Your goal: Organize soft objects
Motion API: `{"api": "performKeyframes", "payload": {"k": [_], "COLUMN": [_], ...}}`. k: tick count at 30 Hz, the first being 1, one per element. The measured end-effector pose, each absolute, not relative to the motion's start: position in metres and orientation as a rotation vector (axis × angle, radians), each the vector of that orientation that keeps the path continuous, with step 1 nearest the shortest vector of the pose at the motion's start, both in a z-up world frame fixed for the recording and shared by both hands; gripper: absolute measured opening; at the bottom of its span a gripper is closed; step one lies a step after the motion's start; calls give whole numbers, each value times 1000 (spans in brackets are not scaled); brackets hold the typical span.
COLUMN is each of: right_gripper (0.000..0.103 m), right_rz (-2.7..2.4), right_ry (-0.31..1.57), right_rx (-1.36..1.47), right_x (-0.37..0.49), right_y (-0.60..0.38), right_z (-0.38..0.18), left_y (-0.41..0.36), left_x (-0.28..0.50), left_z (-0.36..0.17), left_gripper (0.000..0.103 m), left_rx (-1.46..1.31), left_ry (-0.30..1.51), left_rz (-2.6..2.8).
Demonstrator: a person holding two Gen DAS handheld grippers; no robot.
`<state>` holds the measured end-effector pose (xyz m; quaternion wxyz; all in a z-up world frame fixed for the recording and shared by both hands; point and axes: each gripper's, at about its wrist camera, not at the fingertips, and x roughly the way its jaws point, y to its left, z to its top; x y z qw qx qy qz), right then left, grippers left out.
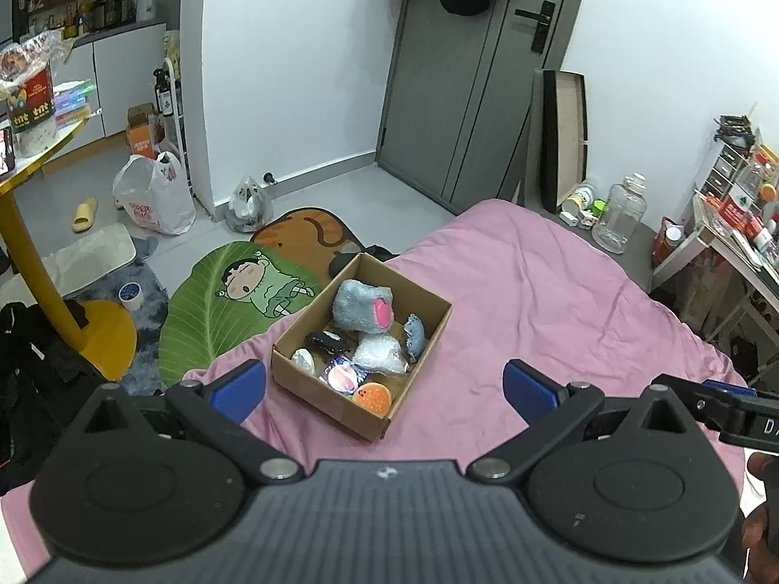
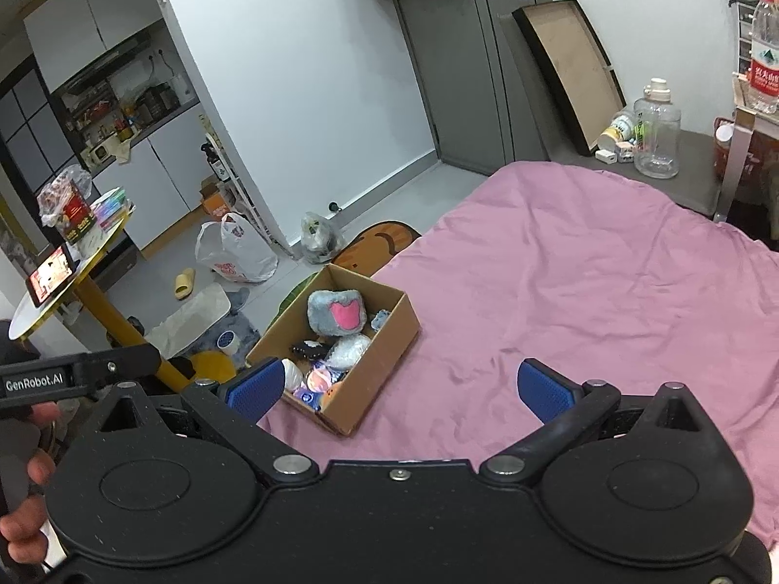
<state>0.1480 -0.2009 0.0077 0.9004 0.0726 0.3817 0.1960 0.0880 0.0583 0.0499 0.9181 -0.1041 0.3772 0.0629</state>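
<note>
A cardboard box [image 1: 424, 362] sits on the pink bedsheet [image 1: 560, 301] near the bed's left edge. It holds several soft toys: a grey plush with a pink heart [image 1: 362, 310], a white fluffy one [image 1: 380, 355], a small blue one [image 1: 415, 336], a black one [image 1: 326, 342] and an orange burger toy [image 1: 372, 398]. My left gripper [image 1: 384, 392] is open and empty, above the box's near end. My right gripper [image 2: 401, 387] is open and empty, right of the box [image 2: 384, 365], over bare sheet. The grey plush also shows in the right wrist view [image 2: 336, 316].
Left of the bed, the floor holds a green leaf mat [image 1: 214, 311], an orange cat mat [image 1: 311, 233], plastic bags [image 1: 153, 194] and a yellow-legged round table [image 1: 29, 224]. A clear jug [image 1: 621, 216] and a cluttered shelf [image 1: 730, 224] stand at the right.
</note>
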Motion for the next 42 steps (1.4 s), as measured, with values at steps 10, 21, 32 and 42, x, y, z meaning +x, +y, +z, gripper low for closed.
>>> {"api": "performKeyframes", "payload": {"k": [10,21,32,42], "right_gripper": [103,103,103,103], "right_rz": [388,400,394,387], "right_ry": [762,767,766,764], "right_rx": [110,75,105,98], "right_x": [108,75,53,47], "right_y": [-206,-203,-211,-213], "right_z": [15,15,17,15], "left_y": [40,33,24,21], "left_x": [50,15,-3,-11], "left_z": [56,54,57,54], "left_gripper": [103,103,103,103], "left_rx": [-167,-154,-124,-123], "left_ry": [762,749,729,727], "left_rz": [93,74,56,45]}}
